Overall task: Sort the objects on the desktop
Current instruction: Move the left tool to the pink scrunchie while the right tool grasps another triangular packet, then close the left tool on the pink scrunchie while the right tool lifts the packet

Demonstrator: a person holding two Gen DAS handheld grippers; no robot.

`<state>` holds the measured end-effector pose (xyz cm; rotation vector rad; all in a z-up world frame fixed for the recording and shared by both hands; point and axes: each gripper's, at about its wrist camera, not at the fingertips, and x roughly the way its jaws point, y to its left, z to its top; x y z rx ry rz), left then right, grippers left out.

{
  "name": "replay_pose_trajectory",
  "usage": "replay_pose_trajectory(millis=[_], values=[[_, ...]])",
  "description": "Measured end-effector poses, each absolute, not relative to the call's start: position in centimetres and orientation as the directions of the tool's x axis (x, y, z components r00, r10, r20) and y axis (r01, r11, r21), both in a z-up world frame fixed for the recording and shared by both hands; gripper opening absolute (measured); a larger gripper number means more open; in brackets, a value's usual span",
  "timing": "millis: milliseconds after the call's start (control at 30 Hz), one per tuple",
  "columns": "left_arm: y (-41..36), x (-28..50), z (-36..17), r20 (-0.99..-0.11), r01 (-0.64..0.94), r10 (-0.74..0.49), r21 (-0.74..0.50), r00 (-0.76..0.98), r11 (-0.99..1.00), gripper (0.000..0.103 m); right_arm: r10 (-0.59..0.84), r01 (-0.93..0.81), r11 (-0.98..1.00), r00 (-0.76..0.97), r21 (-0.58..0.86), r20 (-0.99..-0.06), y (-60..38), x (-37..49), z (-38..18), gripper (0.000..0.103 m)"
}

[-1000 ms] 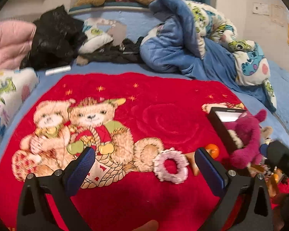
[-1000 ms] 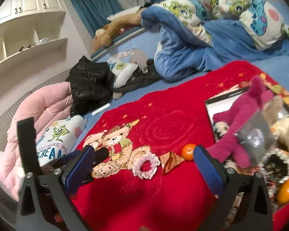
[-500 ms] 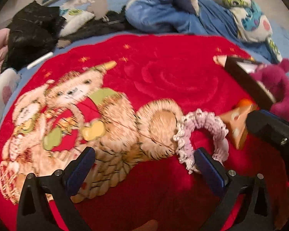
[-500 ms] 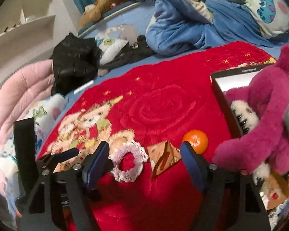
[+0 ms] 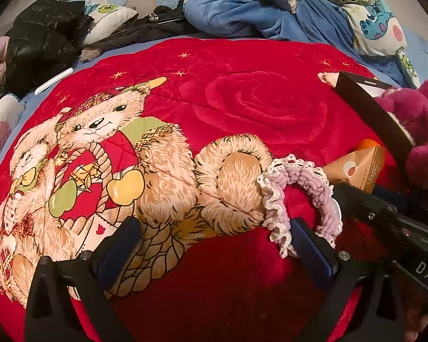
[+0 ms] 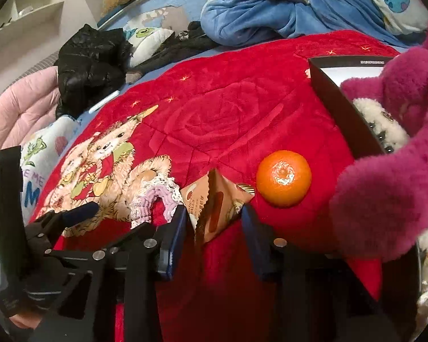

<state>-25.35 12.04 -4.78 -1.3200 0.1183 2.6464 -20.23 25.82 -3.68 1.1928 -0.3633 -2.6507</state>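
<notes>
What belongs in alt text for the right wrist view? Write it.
The right hand-held gripper is closing around a brown snack packet on a red blanket. An orange lies just right of it, a scrunchie left, and a pink plush fills the right edge.

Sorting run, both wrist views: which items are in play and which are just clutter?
In play:
- brown paper snack packet, right hand-held gripper closing around it
- lilac lace-trimmed scrunchie
- orange tangerine
- black open box

Clutter:
- black puffy jacket
- blue fleece blanket
</notes>
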Motion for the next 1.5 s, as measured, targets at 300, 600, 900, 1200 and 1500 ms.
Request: replay_pose_trajectory(millis=[300,600,900,1200,1500], values=[[12.8,-23.5,-3.7,-0.755,-0.287,0.21,-0.03,-0.621,-0.958,0.037,-0.279,0.085,-0.95,-0.66,0.299,-0.698,25.8,-20.0,-3.6,0.027],[11.7,-22.4,-2.9,-0.724,-0.286,0.276,-0.113,-0.632,-0.951,0.002,-0.259,0.091,-0.958,-0.679,0.271,-0.687,25.4,-19.6,-3.2,0.027],[11.0,-22.4,-3.0,-0.721,-0.271,0.293,-0.15,-0.628,-0.951,0.0,-0.258,0.101,-0.959,-0.698,0.265,-0.667,25.3,-19.2,-2.6,0.027],[10.6,-22.9,-3.4,-0.729,-0.233,0.303,-0.198,-0.614,-0.952,0.032,-0.266,0.094,-0.955,-0.698,0.282,-0.665,25.6,-19.0,-2.6,0.027],[13.1,-23.3,-2.9,-0.724,-0.273,0.298,-0.155,-0.623,-0.949,0.055,-0.292,0.087,-0.939,-0.716,0.334,-0.634,26.6,-18.6,-2.2,0.027]])
